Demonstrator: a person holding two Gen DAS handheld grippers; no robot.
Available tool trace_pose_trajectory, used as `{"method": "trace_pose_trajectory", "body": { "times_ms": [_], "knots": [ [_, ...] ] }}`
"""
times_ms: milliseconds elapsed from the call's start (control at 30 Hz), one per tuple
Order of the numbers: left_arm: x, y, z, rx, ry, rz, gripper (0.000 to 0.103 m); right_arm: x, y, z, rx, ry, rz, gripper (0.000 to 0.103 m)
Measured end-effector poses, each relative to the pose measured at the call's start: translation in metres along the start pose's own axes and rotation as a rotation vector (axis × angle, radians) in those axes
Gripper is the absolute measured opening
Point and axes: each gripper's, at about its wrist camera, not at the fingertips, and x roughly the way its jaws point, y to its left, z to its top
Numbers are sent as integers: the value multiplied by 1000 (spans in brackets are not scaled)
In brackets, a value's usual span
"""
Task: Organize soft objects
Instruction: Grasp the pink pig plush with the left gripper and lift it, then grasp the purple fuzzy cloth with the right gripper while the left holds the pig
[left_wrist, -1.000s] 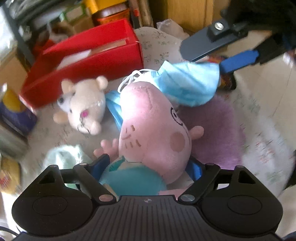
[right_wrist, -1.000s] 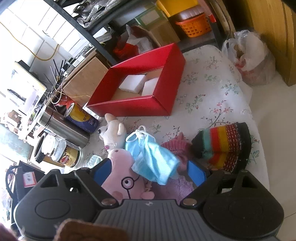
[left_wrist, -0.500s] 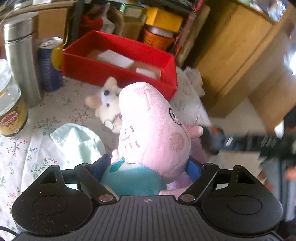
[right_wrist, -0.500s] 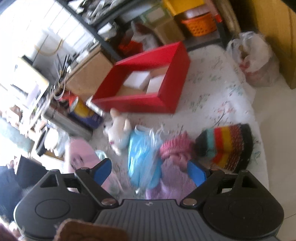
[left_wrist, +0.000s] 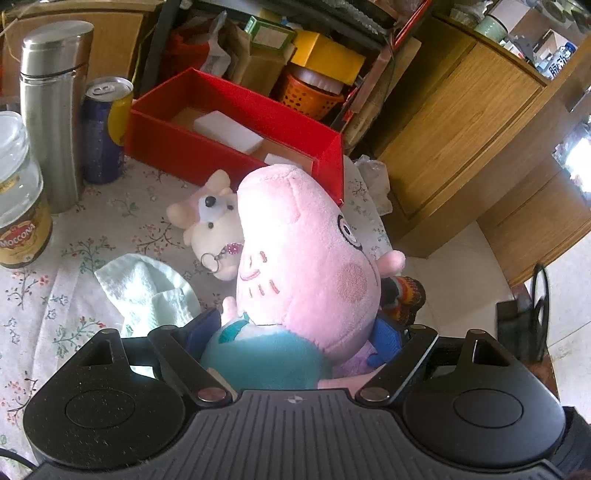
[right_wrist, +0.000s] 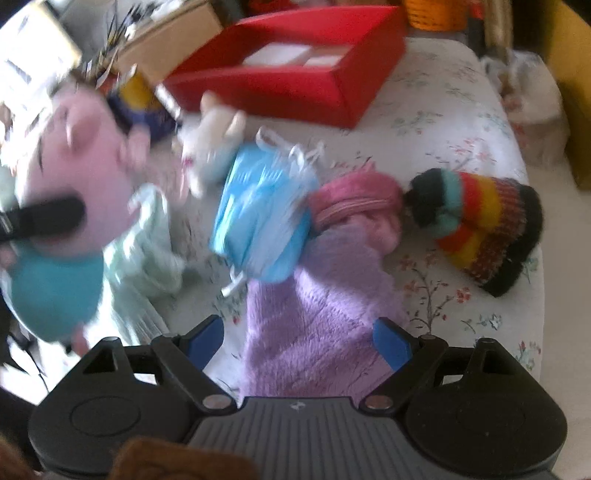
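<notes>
The open box is set at the table's far side — before it lie the small plush, mask, towel and knitted hat.

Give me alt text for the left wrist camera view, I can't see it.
The left gripper holds a pink pig plush in a teal shirt, jaws closed on its body, above a floral tablecloth. Behind it lie a small cream plush and an open red box.

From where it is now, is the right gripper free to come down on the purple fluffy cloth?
Probably yes. The right gripper is open and empty, and the purple fluffy cloth lies straight ahead between its fingers. Only the blue face mask overlaps the cloth's far end, away from the near part.
</notes>
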Motion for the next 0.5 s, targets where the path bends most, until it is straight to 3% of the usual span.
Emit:
{"method": "trace_pose_trajectory", "body": {
  "times_ms": [200,300,367,433,500],
  "knots": [
    [-4,3,-1,-16,-5,3,82,5,27,-20,-197,-15,-124,59],
    [-6,1,-1,-14,-10,-7,82,-1,20,-26,-220,-30,-155,40],
    [-8,0,0,-10,-14,-13,82,-7,12,-24,-184,-37,-163,14],
    [-9,-2,0,-3,-20,-15,83,-13,-2,-20,-123,-31,-136,2],
    [-10,-3,0,2,-25,-16,83,-18,-11,-20,-74,-24,-107,0]
  ]
}}
